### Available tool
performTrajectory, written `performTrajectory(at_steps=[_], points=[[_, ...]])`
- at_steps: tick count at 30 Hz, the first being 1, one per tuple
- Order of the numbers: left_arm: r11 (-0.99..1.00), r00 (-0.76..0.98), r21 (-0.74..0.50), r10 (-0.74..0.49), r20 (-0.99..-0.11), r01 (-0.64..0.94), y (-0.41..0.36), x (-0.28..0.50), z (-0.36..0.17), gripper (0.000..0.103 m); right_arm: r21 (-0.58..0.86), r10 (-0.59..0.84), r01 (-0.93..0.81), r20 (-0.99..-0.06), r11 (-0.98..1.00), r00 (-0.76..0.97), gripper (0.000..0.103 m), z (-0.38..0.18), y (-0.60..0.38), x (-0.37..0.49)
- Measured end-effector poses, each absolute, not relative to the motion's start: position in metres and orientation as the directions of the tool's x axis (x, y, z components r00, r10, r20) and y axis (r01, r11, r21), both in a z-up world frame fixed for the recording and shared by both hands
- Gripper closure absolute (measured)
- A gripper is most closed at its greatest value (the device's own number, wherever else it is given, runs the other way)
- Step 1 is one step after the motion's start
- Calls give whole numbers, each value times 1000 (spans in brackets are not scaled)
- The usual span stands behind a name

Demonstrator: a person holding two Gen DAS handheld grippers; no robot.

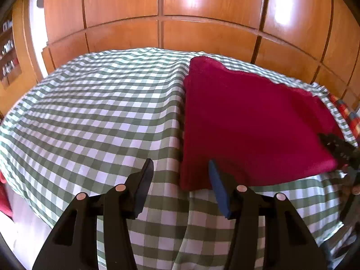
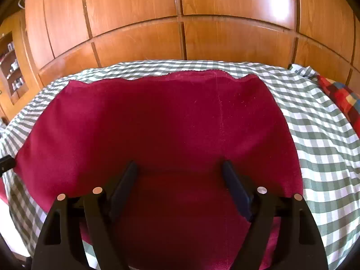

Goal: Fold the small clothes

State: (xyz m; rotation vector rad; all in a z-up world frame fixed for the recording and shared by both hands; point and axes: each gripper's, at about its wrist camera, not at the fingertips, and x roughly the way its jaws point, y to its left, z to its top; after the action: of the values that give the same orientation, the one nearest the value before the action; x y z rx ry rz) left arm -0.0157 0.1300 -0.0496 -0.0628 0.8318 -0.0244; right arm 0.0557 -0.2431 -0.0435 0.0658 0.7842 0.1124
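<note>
Evidently soft, limp red cloth [image 2: 157, 121] on checked bed cover [image 1: 90, 103]; take near corners. Left gripper [image 1: 180, 168] half-spread, empty; right gripper [image 2: 180, 168] wide, empty.

No readable text, label, brand, number or sign appears in either view. The small items on the shelf [image 1: 7, 51] at the far left are too blurred and tiny to make out any lettering.
</note>
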Motion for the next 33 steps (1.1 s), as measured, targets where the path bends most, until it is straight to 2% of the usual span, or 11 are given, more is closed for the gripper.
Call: performTrajectory(at_steps=[6, 8, 9, 13, 16, 21, 24, 27, 33], points=[[972, 643, -235, -177, -745, -5, 162, -22, -51, 53, 122, 150, -90, -681, 988, 717, 21, -44, -243, 54], [958, 638, -286, -209, -741, -18, 175, -23, -53, 56, 125, 152, -91, -679, 988, 719, 21, -44, -243, 53], [948, 640, -317, -235, -732, -14, 179, -24, -53, 62, 123, 151, -91, -678, 988, 720, 21, -44, -243, 53], [926, 652, -378, -294, -699, 12, 188, -25, -50, 64, 119, 148, -91, -675, 989, 723, 21, -44, -242, 53], [923, 644, -383, -319, -696, 43, 183, -19, -50, 69, 115, 145, -90, -674, 989, 724, 21, -44, -241, 53], [930, 620, -356, -333, -711, 91, 165, -3, -54, 71, 110, 142, -91, -674, 990, 725, 21, -45, -242, 52], [928, 581, -359, -347, -737, 99, 159, 9, -65, 95, 109, 141, -92, -673, 990, 726, 21, -44, -242, 52], [937, 599, -331, -332, -729, 116, 156, 1, -57, 96, 107, 141, -93, -672, 990, 727, 21, -44, -242, 51], [968, 562, -234, -243, -791, 89, 153, 0, -78, 96, 101, 138, -95, -670, 990, 730, 21, -45, -242, 51]])
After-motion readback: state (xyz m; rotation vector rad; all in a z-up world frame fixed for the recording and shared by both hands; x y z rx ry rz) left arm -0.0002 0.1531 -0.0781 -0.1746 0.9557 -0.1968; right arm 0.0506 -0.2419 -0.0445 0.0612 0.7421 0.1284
